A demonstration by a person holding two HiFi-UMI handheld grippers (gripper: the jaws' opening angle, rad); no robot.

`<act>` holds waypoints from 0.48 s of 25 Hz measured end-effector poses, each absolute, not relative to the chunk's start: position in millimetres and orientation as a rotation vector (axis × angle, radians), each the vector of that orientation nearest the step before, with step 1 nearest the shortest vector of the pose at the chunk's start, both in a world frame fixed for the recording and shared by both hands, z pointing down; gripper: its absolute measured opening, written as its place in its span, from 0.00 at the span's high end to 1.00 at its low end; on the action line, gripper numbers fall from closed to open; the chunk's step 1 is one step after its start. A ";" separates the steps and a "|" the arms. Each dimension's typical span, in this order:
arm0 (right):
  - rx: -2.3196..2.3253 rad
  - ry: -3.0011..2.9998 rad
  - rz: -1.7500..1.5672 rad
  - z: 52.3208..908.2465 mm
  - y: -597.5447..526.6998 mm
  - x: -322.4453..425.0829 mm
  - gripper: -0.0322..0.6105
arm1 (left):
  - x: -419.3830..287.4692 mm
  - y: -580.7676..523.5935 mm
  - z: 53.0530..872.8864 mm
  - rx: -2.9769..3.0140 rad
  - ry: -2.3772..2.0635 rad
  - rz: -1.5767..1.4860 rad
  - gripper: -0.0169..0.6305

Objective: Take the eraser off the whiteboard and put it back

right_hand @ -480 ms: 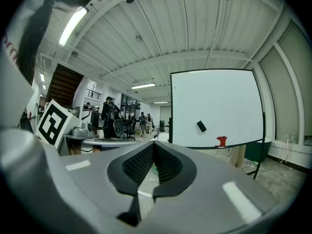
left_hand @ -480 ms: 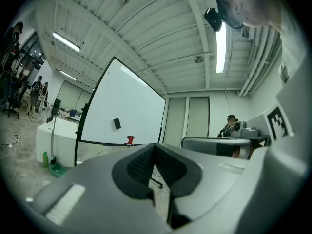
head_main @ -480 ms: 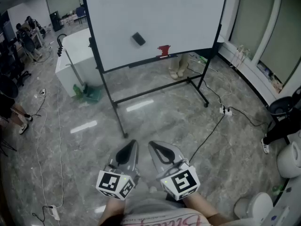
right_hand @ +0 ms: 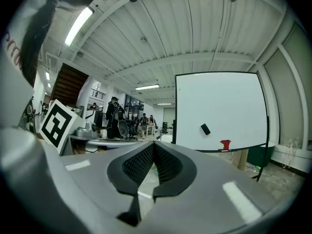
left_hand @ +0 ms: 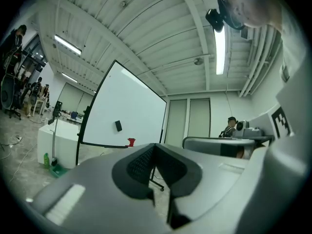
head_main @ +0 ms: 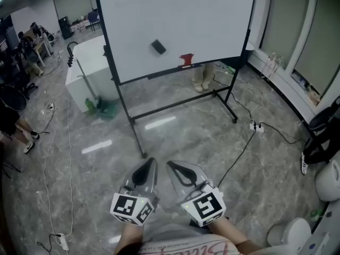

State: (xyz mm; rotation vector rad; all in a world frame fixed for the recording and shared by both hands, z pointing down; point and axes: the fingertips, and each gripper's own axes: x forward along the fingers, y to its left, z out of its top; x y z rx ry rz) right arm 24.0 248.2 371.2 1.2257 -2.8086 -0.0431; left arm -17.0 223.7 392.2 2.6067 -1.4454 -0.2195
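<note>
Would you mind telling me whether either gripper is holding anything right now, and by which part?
Nothing is held. The left gripper and right gripper are both shut and empty; the eraser sits on the whiteboard, well away from both.

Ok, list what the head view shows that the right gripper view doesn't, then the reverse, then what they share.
Only the head view: the power strip and its cable on the floor, and the green thing by the white cabinet.
Only the right gripper view: the ribbed ceiling and the textured pads from inside.
Both: the whiteboard, the black eraser stuck on it, the red thing at its lower edge, and the right gripper, shut and empty.
</note>
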 end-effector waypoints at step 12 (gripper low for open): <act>1.190 -2.838 -0.017 378.1 227.4 20.4 0.95 | -20.3 200.8 400.5 2.586 -1.443 -0.234 0.98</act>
